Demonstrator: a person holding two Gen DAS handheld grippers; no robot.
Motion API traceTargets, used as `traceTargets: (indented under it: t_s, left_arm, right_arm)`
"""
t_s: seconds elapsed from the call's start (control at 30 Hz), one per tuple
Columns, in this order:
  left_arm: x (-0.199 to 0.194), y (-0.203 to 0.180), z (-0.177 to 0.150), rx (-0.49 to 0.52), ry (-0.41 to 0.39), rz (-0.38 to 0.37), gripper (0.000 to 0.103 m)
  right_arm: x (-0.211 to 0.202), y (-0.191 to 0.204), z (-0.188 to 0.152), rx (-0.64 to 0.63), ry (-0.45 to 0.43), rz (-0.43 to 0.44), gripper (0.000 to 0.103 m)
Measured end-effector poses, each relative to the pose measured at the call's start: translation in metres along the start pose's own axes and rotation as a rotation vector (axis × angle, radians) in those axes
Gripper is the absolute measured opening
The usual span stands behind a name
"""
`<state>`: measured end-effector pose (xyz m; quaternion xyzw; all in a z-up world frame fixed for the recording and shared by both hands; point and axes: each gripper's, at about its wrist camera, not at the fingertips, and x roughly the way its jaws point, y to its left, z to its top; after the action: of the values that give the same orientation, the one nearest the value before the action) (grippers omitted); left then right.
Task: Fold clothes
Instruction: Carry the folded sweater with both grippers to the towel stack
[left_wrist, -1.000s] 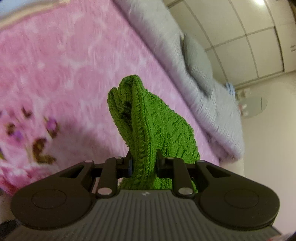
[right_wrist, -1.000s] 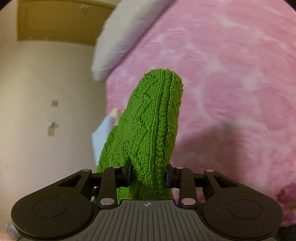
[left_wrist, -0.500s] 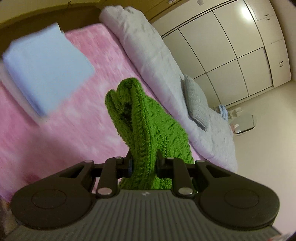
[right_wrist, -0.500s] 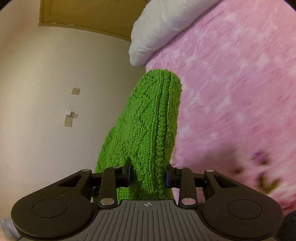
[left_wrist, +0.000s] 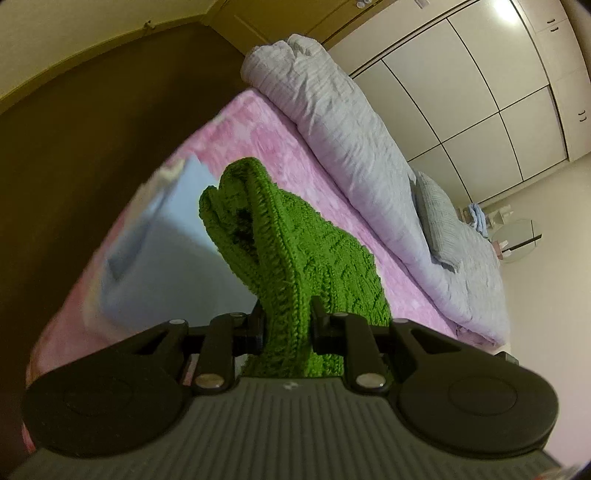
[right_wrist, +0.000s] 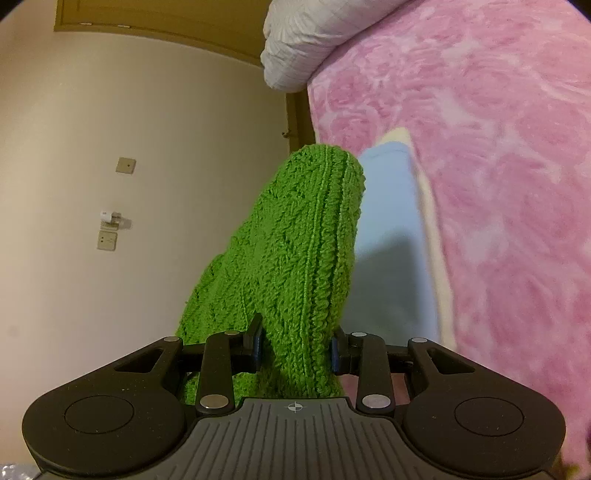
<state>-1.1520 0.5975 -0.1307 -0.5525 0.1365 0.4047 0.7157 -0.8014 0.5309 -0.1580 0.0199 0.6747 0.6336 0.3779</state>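
Note:
A green knitted garment (left_wrist: 295, 258) is held by both grippers above a pink bed. My left gripper (left_wrist: 286, 326) is shut on a bunched fold of it, which sticks up between the jaws. My right gripper (right_wrist: 295, 349) is shut on another thick fold of the green knit (right_wrist: 295, 251). A folded light blue garment (left_wrist: 162, 258) lies on the pink blanket near the bed's corner, just beyond the green knit; it also shows in the right wrist view (right_wrist: 391, 251). The rest of the green garment hangs hidden below the grippers.
The pink fleece blanket (right_wrist: 498, 166) covers the bed. A rolled grey-lilac duvet (left_wrist: 351, 129) and a grey pillow (left_wrist: 439, 218) lie along the far side. A dark headboard (left_wrist: 74, 129), a wardrobe wall (left_wrist: 480, 92) and a beige wall with a socket (right_wrist: 107, 240) surround the bed.
Both grippers have swung with the green knit toward the bed's corner. The folded blue garment now sits right behind the knit in both views. The grips are unchanged.

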Motion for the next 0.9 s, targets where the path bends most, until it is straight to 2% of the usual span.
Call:
traceTargets:
  t_s: [0.2,0.4,0.5,0.6,0.67,0.73,0.8,0.9]
  left_arm:
    - [0.051,0.032,0.043,0.02,0.002,-0.022,0.017]
    - [0.092,0.06,0.064,0.046,0.021,-0.04,0.017]
    - [0.11,0.072,0.066,0.071,0.047,-0.017,0.018]
    - [0.129,0.084,0.064,0.094,0.096,0.057,0.02]
    - [0.129,0.083,0.064,0.108,0.097,0.076,0.022]
    - [0.122,0.079,0.067,0.115,0.093,0.099,0.021]
    - [0.108,0.073,0.071,0.133,0.073,0.143,0.021]
    - [0.077,0.056,0.074,0.196,0.03,0.189,0.017]
  right_arm:
    - [0.061,-0.007,0.035,-0.029,-0.049,-0.028,0.032]
    - [0.092,-0.014,0.056,-0.063,-0.076,-0.068,0.032]
    - [0.103,-0.02,0.059,-0.074,-0.083,-0.1,0.033]
    - [0.123,-0.029,0.057,-0.084,-0.064,-0.203,0.037]
    - [0.135,-0.035,0.054,-0.096,-0.041,-0.267,0.041]
    - [0.135,-0.034,0.052,-0.108,-0.043,-0.279,0.047]
    - [0.129,-0.027,0.054,-0.136,-0.024,-0.323,0.048]
    - [0.109,-0.007,0.05,-0.265,-0.05,-0.393,0.047]
